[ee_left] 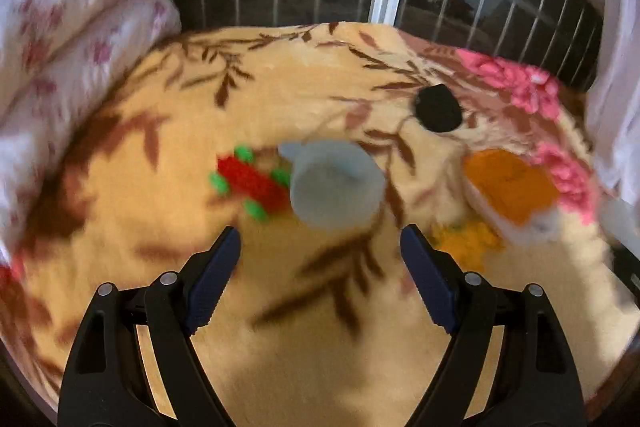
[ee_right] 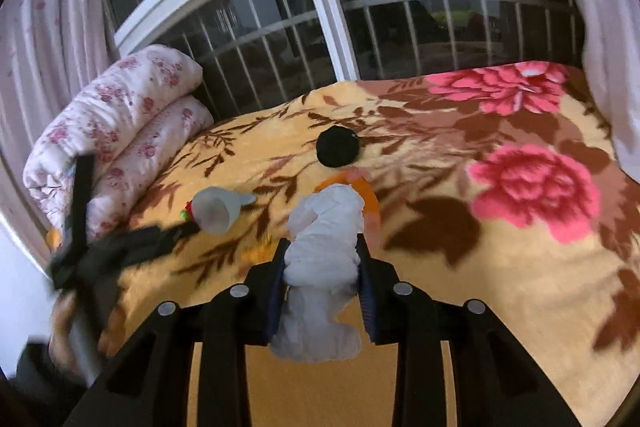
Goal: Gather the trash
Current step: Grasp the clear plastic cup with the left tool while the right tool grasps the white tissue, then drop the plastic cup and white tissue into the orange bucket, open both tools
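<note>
On the flowered blanket [ee_left: 320, 327] a translucent plastic cup [ee_left: 336, 183] lies on its side, just ahead of my left gripper [ee_left: 321, 231], which is open with nothing between its fingers. A red and green toy [ee_left: 252, 181] lies against the cup's left side. My right gripper [ee_right: 323, 245] is shut on a crumpled white wad [ee_right: 324, 267], with an orange curved piece [ee_right: 370, 199] showing behind it. In the right wrist view the cup [ee_right: 218, 209] is at the left, with the blurred left gripper [ee_right: 120, 251] just before it.
A black round thing [ee_left: 438, 109] [ee_right: 337, 147] lies farther back on the blanket. An orange and white thing [ee_left: 508, 187] and a yellow scrap [ee_left: 468, 243] show blurred at the right. A folded floral quilt [ee_right: 116, 131] lies left; a barred window [ee_right: 400, 27] and a curtain [ee_right: 604, 27] stand behind.
</note>
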